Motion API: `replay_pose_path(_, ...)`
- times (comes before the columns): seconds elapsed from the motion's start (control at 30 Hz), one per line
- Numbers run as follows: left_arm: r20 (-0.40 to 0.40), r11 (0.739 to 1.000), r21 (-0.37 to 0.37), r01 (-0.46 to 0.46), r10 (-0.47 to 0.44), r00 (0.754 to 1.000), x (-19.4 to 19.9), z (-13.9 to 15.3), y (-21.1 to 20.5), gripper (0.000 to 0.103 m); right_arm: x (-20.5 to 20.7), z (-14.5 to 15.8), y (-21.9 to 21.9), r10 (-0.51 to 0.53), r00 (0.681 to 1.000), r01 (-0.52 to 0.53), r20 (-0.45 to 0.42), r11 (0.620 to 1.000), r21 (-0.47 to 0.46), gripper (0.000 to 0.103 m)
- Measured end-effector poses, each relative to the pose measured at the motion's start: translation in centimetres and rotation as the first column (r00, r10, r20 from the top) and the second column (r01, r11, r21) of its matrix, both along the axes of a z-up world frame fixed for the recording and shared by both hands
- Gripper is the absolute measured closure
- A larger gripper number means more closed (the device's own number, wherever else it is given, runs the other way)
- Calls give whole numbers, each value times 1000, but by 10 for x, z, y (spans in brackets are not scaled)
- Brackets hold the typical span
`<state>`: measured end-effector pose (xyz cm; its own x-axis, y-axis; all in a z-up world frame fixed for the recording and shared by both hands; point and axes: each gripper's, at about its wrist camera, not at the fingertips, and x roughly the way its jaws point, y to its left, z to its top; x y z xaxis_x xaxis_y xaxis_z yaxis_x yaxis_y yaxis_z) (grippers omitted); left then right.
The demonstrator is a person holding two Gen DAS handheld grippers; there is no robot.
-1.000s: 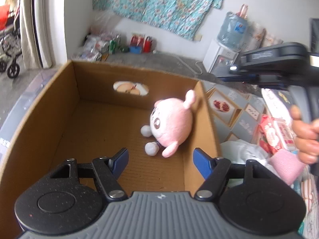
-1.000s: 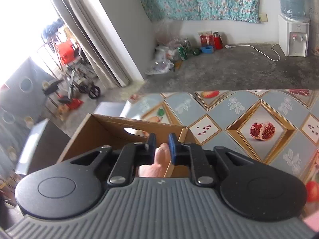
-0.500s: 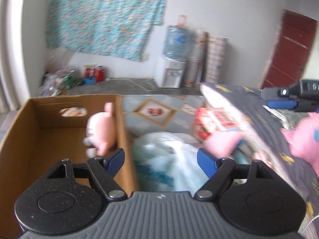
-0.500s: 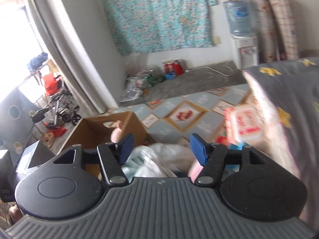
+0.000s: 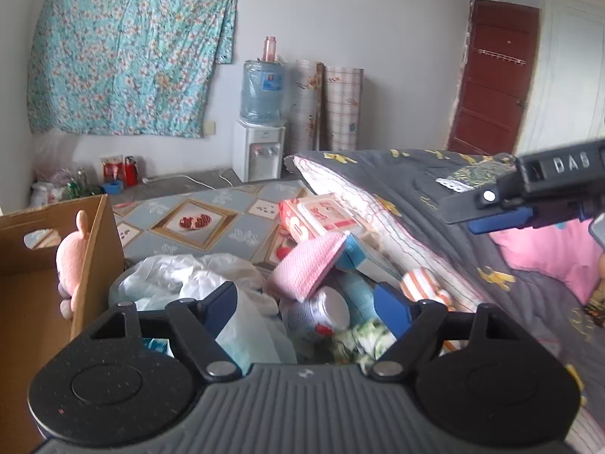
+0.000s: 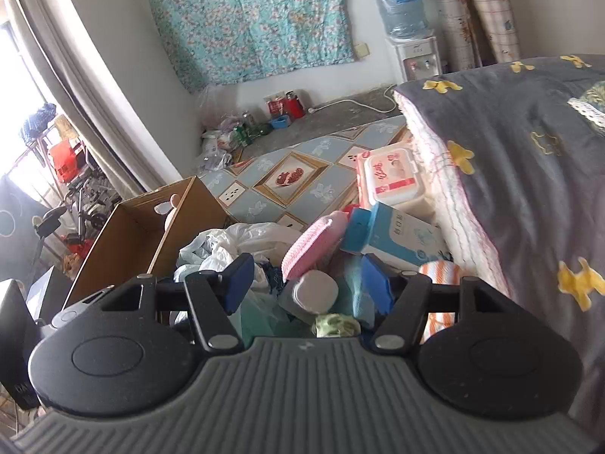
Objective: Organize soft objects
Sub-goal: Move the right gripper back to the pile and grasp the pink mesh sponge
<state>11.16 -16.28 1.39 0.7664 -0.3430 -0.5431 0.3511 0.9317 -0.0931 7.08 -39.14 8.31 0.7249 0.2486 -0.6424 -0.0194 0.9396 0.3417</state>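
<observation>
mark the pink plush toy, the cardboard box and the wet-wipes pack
pink plush toy (image 5: 70, 261), left wrist view, its body behind the box wall
brown cardboard box (image 6: 124, 242), right wrist view, inner side wall
pink-and-white wet-wipes pack (image 6: 393, 174), right wrist view, top lid

Both pictures are bright with soft daylight. In the right wrist view the light comes in at the far left of the frame, where the window (image 6: 15, 121) glares white and washes out. The wall (image 5: 359, 38) in the left wrist view is evenly lit, with only soft shadows under the grippers. Both views bend like a fishbowl: the curtain (image 6: 87, 87) curves, and the corners go dark. The pile (image 5: 321, 302) at lower middle looks a little smeared. The door (image 5: 491, 75) at upper right is soft but clear enough.
</observation>
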Motion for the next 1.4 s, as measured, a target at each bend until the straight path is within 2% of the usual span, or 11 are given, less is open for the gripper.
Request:
replay_pose_path(0.2, -33, 1000, 10, -11, 11, 999, 32, -17, -17, 41, 76, -10, 12, 45, 997, -45, -65, 999, 7, 42)
replay_pose_path(0.4, -70, 997, 78, 9, -3, 998, 62, -37, -36, 52, 143, -41, 20, 62, 986, -60, -155, 998, 19, 45)
replay_pose_path(0.57, -110, 993, 115, 29, -16, 994, 81, -51, -47, 62, 169, -66, 24, 71, 972, -69, -222, 997, 17, 45)
replay_pose_path(0.63, -121, 993, 114, 34, -21, 992, 84, -56, -49, 69, 174, -77, 23, 80, 967, -76, -243, 997, 25, 52)
replay_pose_path(0.67, -122, 993, 115, 32, -18, 992, 85, -57, -49, 72, 175, -80, 22, 84, 965, -79, -250, 996, 32, 61)
replay_pose_path(0.73, -114, 993, 117, 26, -13, 993, 85, -57, -48, 75, 175, -85, 21, 76, 966, -73, -248, 997, 22, 69)
replay_pose_path(0.77, -113, 993, 118, 25, -11, 994, 85, -57, -47, 81, 174, -86, 20, 76, 968, -72, -239, 997, 26, 71)
replay_pose_path(0.87, -122, 994, 102, 28, -16, 992, 86, -56, -45, 81, 169, -84, 15, 72, 973, -62, -219, 997, 50, 75)
replay_pose_path(1.03, -103, 994, 95, 46, -36, 994, 70, -45, -45, 81, 148, -68, 10, 69, 983, -57, -169, 995, 78, 77)
replay_pose_path(1.2, -86, 990, 92, 104, -96, 992, 37, -29, -39, 80, 105, -56, -1, 58, 990, -40, -129, 990, 137, 78)
replay_pose_path(1.4, -153, 983, 62, 175, -164, 975, 3, -34, -27, 73, 44, -74, -14, 6, 989, 24, -151, 981, 195, 81)
